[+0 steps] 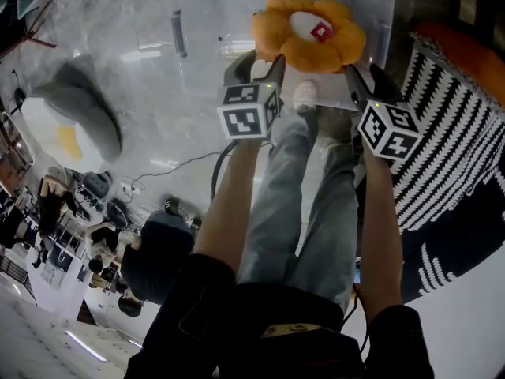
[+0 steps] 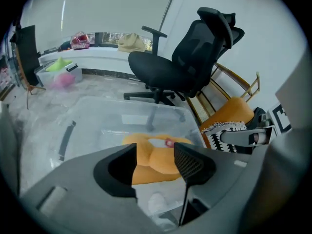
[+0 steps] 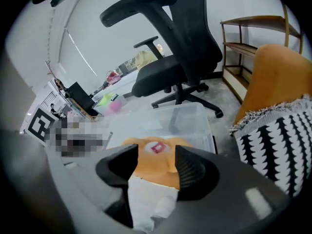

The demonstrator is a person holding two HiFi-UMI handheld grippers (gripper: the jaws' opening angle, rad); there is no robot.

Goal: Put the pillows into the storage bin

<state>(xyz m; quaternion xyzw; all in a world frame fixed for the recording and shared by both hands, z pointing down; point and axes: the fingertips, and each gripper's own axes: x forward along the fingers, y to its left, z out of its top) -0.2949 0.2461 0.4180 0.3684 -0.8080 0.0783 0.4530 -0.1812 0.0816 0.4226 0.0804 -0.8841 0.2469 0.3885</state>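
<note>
1. The orange pillow (image 1: 309,34) is flower-shaped, with rounded lobes, a white centre and a small red tag. It lies face up within the storage bin, toward the bin's right end.
2. The storage bin (image 1: 213,14) is clear plastic and open-topped, and stands on the floor.
3. A grey-and-white pillow (image 1: 75,121) with a yellow patch lies on the floor, left of the bin and apart from it.
4. A black-and-white patterned pillow (image 1: 458,148) lies to the bin's right.

Left gripper (image 2: 155,151) jaws apart, gripping nothing; orange pillow (image 2: 157,164) just past them inside clear bin (image 2: 92,123); black chair (image 2: 187,65) beyond.
</note>
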